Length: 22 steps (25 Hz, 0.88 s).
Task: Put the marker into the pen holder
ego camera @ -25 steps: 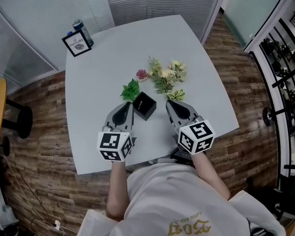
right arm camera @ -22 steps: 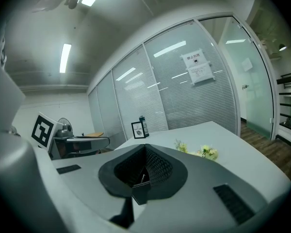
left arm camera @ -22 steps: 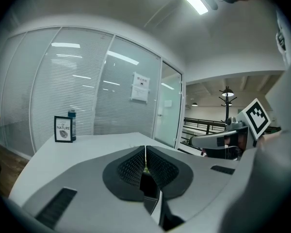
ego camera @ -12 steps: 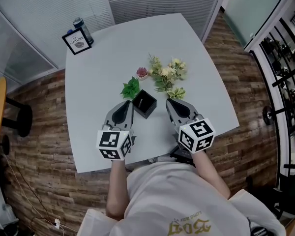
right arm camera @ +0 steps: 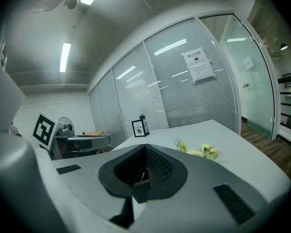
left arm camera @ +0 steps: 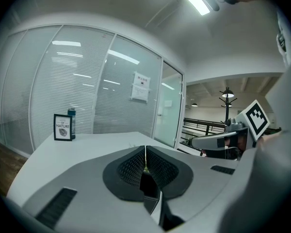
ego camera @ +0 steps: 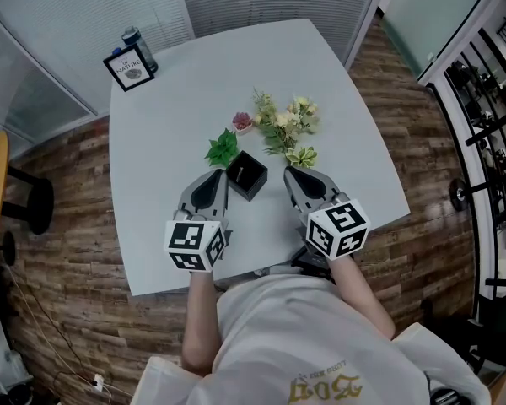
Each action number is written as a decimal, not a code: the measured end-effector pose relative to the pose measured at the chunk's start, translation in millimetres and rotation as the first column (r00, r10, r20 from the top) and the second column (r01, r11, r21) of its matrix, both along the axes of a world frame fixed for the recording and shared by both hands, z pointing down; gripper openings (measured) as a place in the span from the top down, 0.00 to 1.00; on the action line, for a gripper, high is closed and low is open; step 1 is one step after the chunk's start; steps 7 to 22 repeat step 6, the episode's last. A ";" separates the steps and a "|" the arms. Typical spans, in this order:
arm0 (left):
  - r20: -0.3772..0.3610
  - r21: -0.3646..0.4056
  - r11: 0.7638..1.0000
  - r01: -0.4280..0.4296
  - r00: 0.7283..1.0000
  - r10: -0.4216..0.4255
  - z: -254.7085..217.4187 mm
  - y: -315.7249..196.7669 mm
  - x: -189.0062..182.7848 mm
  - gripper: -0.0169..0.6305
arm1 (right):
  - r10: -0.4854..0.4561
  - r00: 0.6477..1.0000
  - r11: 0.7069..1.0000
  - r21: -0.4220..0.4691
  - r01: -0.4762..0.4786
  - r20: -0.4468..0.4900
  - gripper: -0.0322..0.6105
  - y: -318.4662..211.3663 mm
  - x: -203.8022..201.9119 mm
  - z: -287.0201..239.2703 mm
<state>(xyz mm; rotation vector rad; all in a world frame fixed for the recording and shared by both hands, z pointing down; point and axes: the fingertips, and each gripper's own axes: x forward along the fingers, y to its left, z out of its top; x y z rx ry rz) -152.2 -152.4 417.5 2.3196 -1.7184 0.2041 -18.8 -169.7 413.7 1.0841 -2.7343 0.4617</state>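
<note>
The black square pen holder (ego camera: 247, 176) stands on the white table (ego camera: 169, 133), between my two grippers. A thin pale streak shows in its open top; I cannot tell whether it is the marker. No marker lies loose on the table. My left gripper (ego camera: 223, 175) has its tips just left of the holder, jaws shut with nothing seen between them (left arm camera: 145, 150). Just right of the holder is my right gripper (ego camera: 289, 173), also shut and empty (right arm camera: 145, 148). Both point away from the person.
Behind the holder lie a green sprig (ego camera: 223, 151), a small pink flower pot (ego camera: 242, 122) and a pale flower bunch (ego camera: 285, 128). A framed sign (ego camera: 128, 67) and a bottle (ego camera: 140, 49) stand at the far left corner. The table's near edge (ego camera: 261, 270) is under the grippers.
</note>
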 end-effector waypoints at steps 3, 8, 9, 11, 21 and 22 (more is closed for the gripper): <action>-0.001 -0.003 1.000 -0.001 1.000 0.001 0.3 -0.1 -0.2 0.95 | 0.001 1.000 1.000 0.001 -0.001 0.000 0.93 -0.3 0.4 -0.6; -0.002 -0.003 1.000 -0.001 1.000 0.001 0.7 -0.6 -1.2 0.95 | -0.001 1.000 1.000 0.005 0.001 -0.001 0.93 -1.0 0.3 -1.2; -0.002 -0.003 1.000 -0.001 1.000 0.001 0.7 -0.6 -1.2 0.95 | -0.001 1.000 1.000 0.005 0.001 -0.001 0.93 -1.0 0.3 -1.2; -0.002 -0.003 1.000 -0.001 1.000 0.001 0.7 -0.6 -1.2 0.95 | -0.001 1.000 1.000 0.005 0.001 -0.001 0.93 -1.0 0.3 -1.2; -0.002 -0.003 1.000 -0.001 1.000 0.001 0.7 -0.6 -1.2 0.95 | -0.001 1.000 1.000 0.005 0.001 -0.001 0.93 -1.0 0.3 -1.2; -0.002 -0.003 1.000 -0.001 1.000 0.001 0.7 -0.6 -1.2 0.95 | -0.001 1.000 1.000 0.005 0.001 -0.001 0.93 -1.0 0.3 -1.2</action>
